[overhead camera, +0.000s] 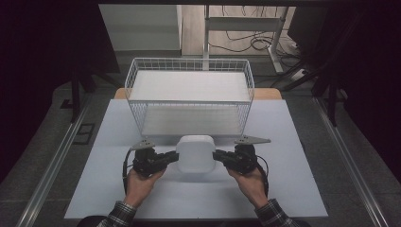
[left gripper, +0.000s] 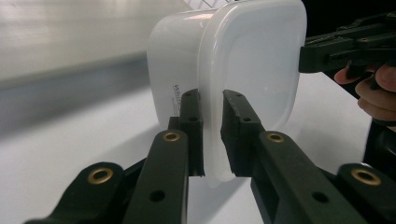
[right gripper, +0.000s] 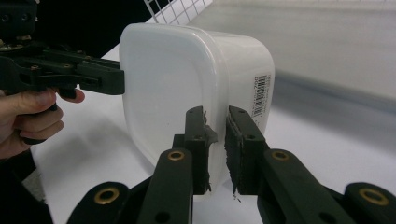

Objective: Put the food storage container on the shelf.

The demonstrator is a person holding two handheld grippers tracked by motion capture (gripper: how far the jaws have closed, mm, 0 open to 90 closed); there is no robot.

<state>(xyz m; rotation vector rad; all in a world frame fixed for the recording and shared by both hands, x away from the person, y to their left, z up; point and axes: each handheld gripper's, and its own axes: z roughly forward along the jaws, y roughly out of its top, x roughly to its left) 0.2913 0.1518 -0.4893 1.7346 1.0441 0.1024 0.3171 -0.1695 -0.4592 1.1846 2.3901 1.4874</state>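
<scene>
In the high view, we see the white, round-cornered plastic container at the middle of the white table, just in front of the white wire basket that stands toward the far edge. The left gripper meets the container's left side and the right gripper its right side. Both are equally near, each pointing inward at the other along a line parallel to the table's near edge.

In the left gripper view, we see the jaws nearly closed, with the pads pressing on the projecting lid rim of the container. The container body extends away from the jaws toward the opposing gripper, which touches the far side.

In the right gripper view, we see the same: narrow jaws, with the pads clamping the rim of the container, and the opposing gripper touching the far edge.

We judge that the coming lift toward the basket depends on keeping this opposed, level grip symmetrical.
</scene>
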